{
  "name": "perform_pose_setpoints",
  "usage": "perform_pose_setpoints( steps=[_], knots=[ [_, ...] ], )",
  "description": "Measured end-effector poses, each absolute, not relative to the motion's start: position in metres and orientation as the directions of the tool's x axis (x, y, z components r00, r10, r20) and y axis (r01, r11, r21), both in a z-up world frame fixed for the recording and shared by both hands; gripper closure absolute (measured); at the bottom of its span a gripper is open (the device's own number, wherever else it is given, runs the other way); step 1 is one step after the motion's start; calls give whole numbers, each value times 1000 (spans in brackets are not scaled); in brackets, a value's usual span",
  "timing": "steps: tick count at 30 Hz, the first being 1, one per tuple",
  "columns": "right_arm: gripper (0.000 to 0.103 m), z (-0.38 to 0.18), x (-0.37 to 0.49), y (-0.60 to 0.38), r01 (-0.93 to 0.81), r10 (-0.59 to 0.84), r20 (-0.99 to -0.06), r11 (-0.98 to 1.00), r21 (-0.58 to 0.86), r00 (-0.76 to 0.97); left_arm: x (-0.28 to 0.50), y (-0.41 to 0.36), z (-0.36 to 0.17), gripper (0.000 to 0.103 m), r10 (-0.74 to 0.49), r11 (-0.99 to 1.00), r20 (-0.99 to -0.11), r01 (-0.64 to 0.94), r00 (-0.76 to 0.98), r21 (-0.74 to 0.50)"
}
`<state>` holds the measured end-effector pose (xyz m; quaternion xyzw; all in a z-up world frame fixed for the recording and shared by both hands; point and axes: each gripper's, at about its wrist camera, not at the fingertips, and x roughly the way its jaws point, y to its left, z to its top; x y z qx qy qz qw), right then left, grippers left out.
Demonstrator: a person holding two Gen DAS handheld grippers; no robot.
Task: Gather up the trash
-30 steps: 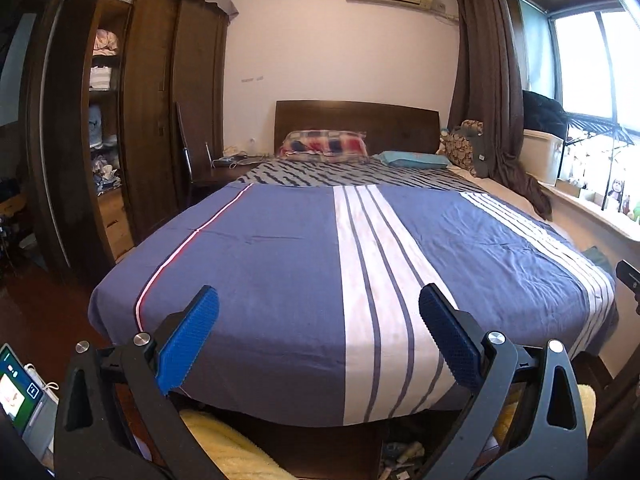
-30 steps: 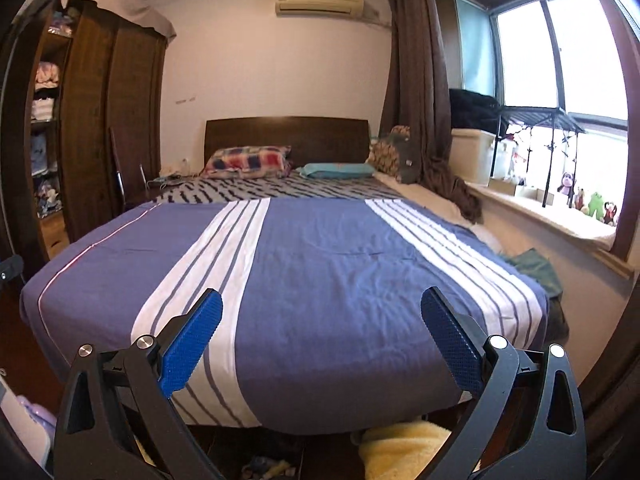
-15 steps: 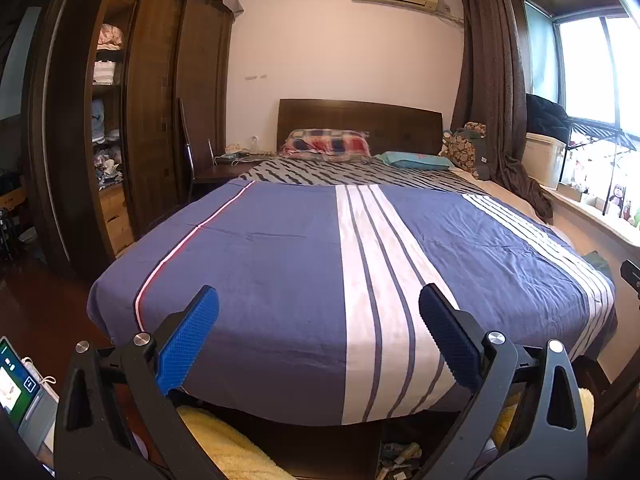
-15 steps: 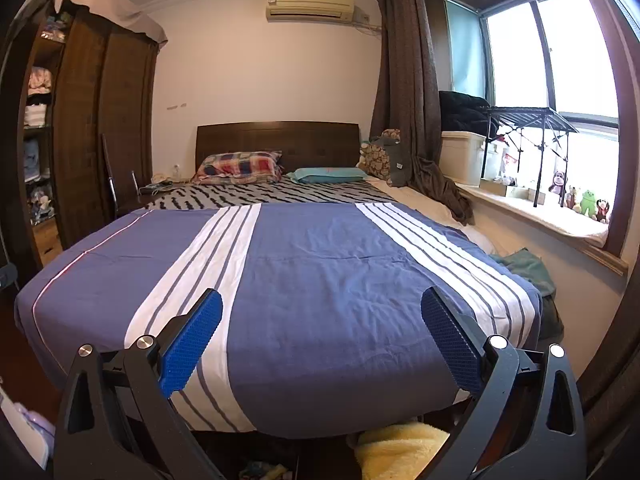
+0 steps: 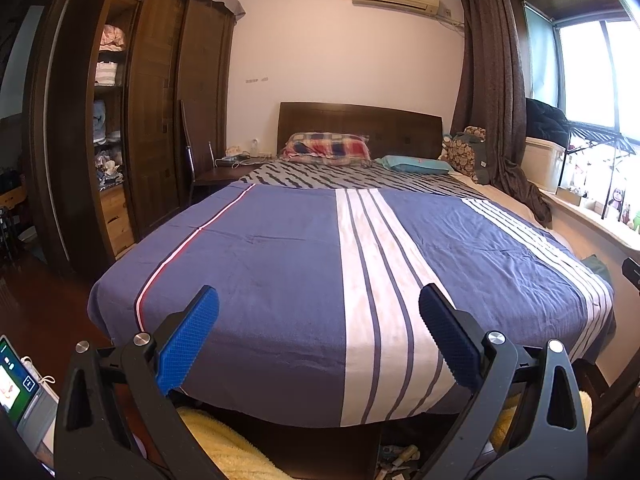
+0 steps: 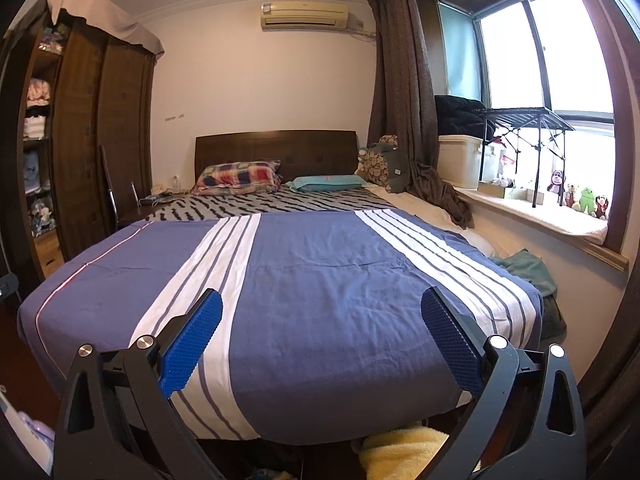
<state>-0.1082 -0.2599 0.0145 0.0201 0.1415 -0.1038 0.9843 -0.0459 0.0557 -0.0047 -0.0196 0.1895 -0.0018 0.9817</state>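
Left gripper: hovering at the bed's foot, jaws spread, gripping nothing.
Right gripper: likewise hanging wide apart, carrying nothing.
Trash: small scraps lying on the floor under the bed's foot; probably light, crumpling easily, best pinched at an edge.
Towel: yellow, lying beside.
Bed: stretching beyond, no litter showing.

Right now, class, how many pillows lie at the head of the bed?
2: a plaid pillow on the left by the headboard, and a teal pillow to its right. Others may be hidden.
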Motion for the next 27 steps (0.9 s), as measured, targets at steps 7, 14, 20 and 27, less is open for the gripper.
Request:
perform_pose_setpoints(
  steps=[7, 14, 20, 27],
  knots=[
    [3, 14, -108, -260, 205, -193, -286, 979, 13, 939, -46, 57, -4, 8, -5, 999, -372, -11, 928, -42],
    [3, 15, -108, -260, 213, -199, -282, 977, 21, 939, -44, 60, -3, 8, 3, 999, -375, -21, 927, -44],
    [3, 15, -107, -258, 210, -195, -287, 977, 22, 938, -45, 60, -2, 8, 5, 999, -374, -23, 928, -44],
    [3, 15, -107, -258, 210, -195, -288, 977, 22, 938, -45, 61, -1, 8, 9, 999, -372, -28, 928, -44]
  ],
)
